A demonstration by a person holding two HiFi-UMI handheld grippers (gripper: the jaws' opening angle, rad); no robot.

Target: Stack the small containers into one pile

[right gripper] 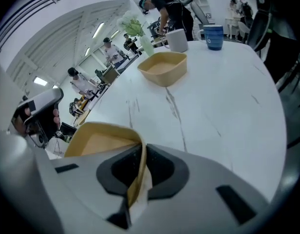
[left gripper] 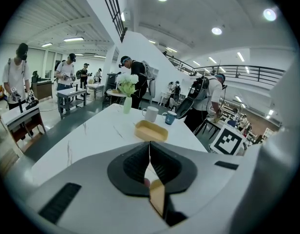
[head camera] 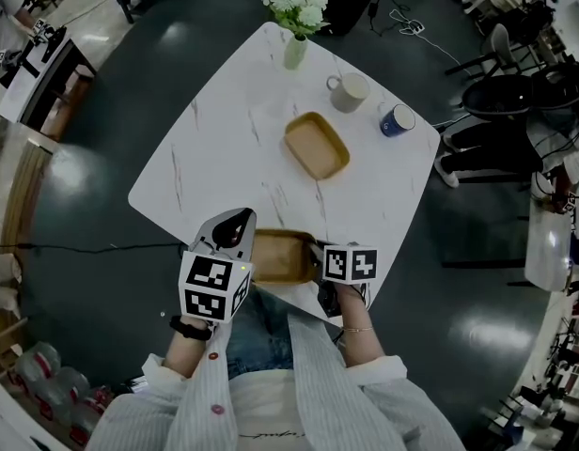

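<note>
Tan and shallow, the near rectangular plastic container (head camera: 282, 256) sits at the front edge of the white marble table (head camera: 224, 158). It is pinched at both ends, the left gripper (left gripper: 149, 147) and right gripper (right gripper: 140, 152) each clamped on its thin wall. The matching far tan container (head camera: 317, 145) waits mid-table, well apart. The wall bows between the right jaws; an uneven lift could twist it loose, and a slip here would likely drop it off the edge. Bare marble lies open between the two containers. A white mug (head camera: 349, 92), blue mug (head camera: 396, 120) and green vase of white flowers (head camera: 297, 26) crowd only the far side.
</note>
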